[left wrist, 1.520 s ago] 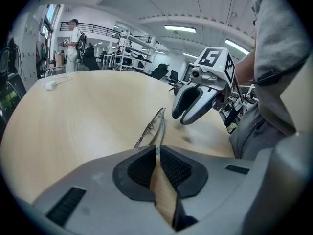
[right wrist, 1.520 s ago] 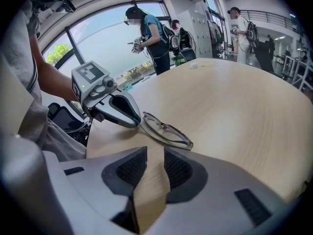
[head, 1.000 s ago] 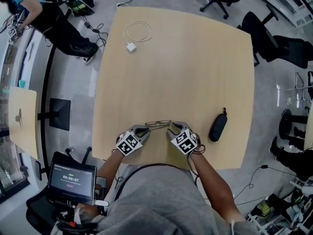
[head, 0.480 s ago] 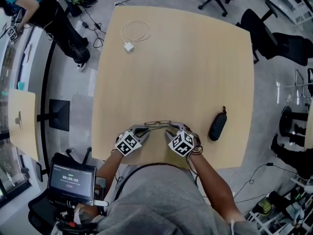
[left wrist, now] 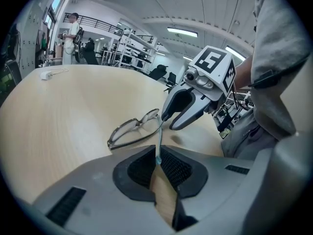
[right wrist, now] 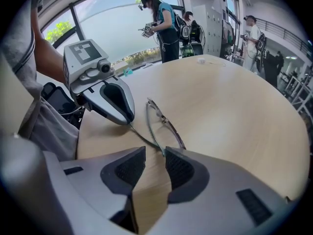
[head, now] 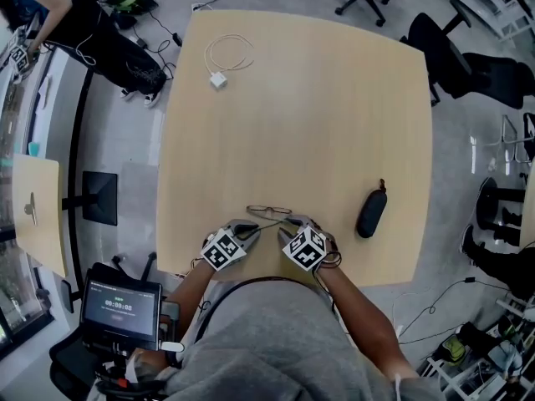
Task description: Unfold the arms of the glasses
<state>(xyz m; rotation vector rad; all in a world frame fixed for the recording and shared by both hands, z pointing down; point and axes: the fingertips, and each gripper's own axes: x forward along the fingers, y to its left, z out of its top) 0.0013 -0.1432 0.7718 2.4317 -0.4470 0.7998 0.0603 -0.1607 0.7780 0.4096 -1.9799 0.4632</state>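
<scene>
**Head view.** The glasses [head: 269, 210] lie on the table [head: 318, 115] near its front edge. Their long axis runs left to right, roughly parallel to that edge. Both tools sit on the person's side of them. The left gripper [head: 249, 226] is below the left half and the right gripper [head: 289, 221] is at the right end. The two are about equally near. The case [head: 372, 210] lies well apart to the right, and the cable [head: 226, 59] is at the far corner. There is open table beyond the glasses and little room behind the grippers.

**Left gripper view.** The left gripper [left wrist: 157, 153] has its jaws closed almost together on the pale tip of one arm [left wrist: 159, 137]. This arm is swung out from the front and points back toward the camera. The front of the glasses [left wrist: 131, 131] lies ahead and to the left, flat on the table. The right gripper [left wrist: 168, 122] has its tips just beside the hinge end.

**Right gripper view.** The right gripper [right wrist: 155, 153] has its jaws well apart and grips nothing. The near end of the glasses [right wrist: 159, 121] is right at the tip of the right-hand pad, and contact cannot be confirmed. The frame's long axis runs straight away from the jaws. The held arm [right wrist: 144, 137] slants left to the left gripper [right wrist: 129, 121].

**Judgement.** The second arm appears folded along the front. The right gripper is the nearer tool for it, and there is free space to swing that arm out to the right.
</scene>
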